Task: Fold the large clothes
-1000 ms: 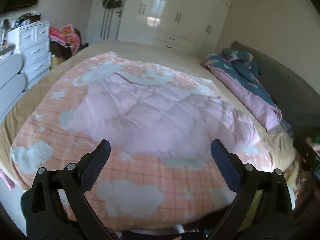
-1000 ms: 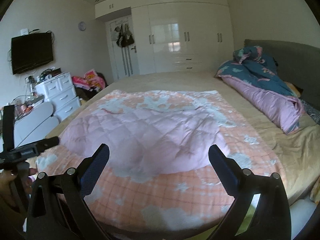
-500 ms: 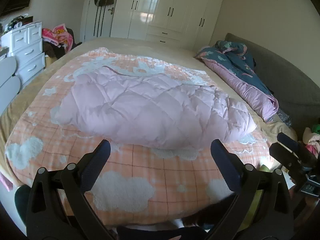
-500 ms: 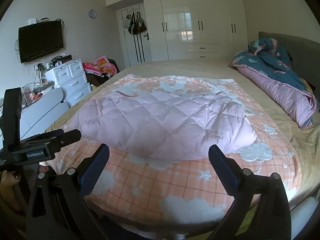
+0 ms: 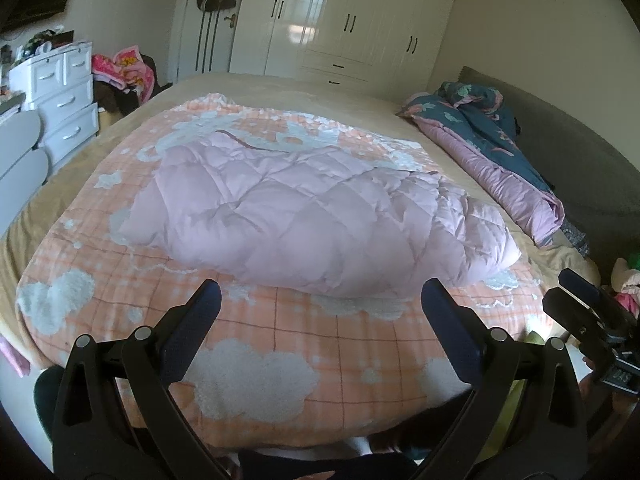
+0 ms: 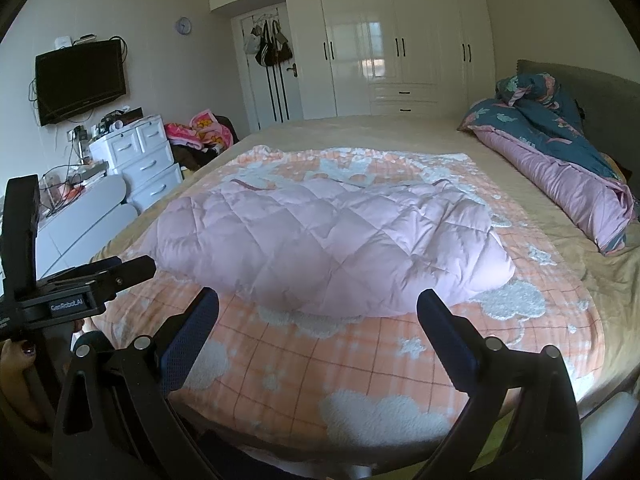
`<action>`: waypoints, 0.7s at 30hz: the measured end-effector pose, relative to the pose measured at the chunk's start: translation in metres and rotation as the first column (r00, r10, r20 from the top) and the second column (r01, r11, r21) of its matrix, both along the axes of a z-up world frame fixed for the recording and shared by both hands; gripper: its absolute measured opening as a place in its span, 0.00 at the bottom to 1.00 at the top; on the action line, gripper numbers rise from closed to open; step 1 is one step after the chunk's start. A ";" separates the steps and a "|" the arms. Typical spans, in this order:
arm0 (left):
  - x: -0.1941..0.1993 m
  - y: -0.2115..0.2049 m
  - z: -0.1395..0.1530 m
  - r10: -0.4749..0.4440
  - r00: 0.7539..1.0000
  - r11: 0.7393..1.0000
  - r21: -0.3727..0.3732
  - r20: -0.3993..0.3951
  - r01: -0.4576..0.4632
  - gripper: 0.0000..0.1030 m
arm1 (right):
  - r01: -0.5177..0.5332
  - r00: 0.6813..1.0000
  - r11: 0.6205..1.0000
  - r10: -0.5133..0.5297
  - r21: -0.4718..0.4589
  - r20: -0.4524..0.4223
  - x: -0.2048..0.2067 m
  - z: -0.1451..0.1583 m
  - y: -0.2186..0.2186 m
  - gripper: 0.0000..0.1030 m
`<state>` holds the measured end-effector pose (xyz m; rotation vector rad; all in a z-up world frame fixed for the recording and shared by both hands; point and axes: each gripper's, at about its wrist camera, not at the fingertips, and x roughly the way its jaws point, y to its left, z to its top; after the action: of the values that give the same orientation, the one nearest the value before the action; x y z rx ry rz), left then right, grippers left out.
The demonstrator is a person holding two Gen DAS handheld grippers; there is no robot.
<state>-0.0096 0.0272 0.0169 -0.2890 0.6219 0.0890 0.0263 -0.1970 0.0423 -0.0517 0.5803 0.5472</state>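
A pale pink quilted down coat (image 5: 320,216) (image 6: 332,240) lies spread across the orange checked blanket with white clouds (image 5: 280,344) (image 6: 360,352) on the bed. My left gripper (image 5: 320,300) hovers open above the blanket's near edge, short of the coat. My right gripper (image 6: 318,304) also stands open, with the coat's near hem just beyond its fingertips. Neither holds anything. The right gripper's body (image 5: 588,320) shows at the right edge of the left wrist view, and the left gripper's body (image 6: 80,284), held by a hand, shows at the left of the right wrist view.
A rolled blue and pink duvet (image 5: 492,152) (image 6: 560,160) lies along the grey headboard on the right. White drawers (image 5: 60,100) (image 6: 140,160) and a clothes pile (image 6: 200,132) stand left of the bed. White wardrobes (image 6: 400,40) line the far wall; a TV (image 6: 80,80) hangs left.
Both grippers have pulled back and risen from the bed, so the coat looks smaller and lower in view. Both stayed open. Each gripper has come into the other's view.
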 end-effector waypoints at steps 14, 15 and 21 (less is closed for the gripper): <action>-0.001 0.000 0.002 0.000 1.000 1.000 0.016 0.003 0.000 0.91 | -0.001 1.000 1.000 0.001 0.000 0.002 0.000 0.000 0.001 0.96; -0.001 0.001 0.002 0.001 1.000 1.000 0.019 0.002 -0.001 0.91 | -0.001 1.000 1.000 0.001 -0.001 0.002 0.000 -0.001 0.001 0.96; 0.000 0.001 0.003 0.006 1.000 1.000 0.024 -0.002 -0.006 0.91 | 0.000 1.000 1.000 0.000 0.000 0.001 0.000 -0.001 0.001 0.96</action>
<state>-0.0098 0.0280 0.0195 -0.2671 0.6216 0.1023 0.0265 -0.1959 0.0417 -0.0520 0.5791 0.5476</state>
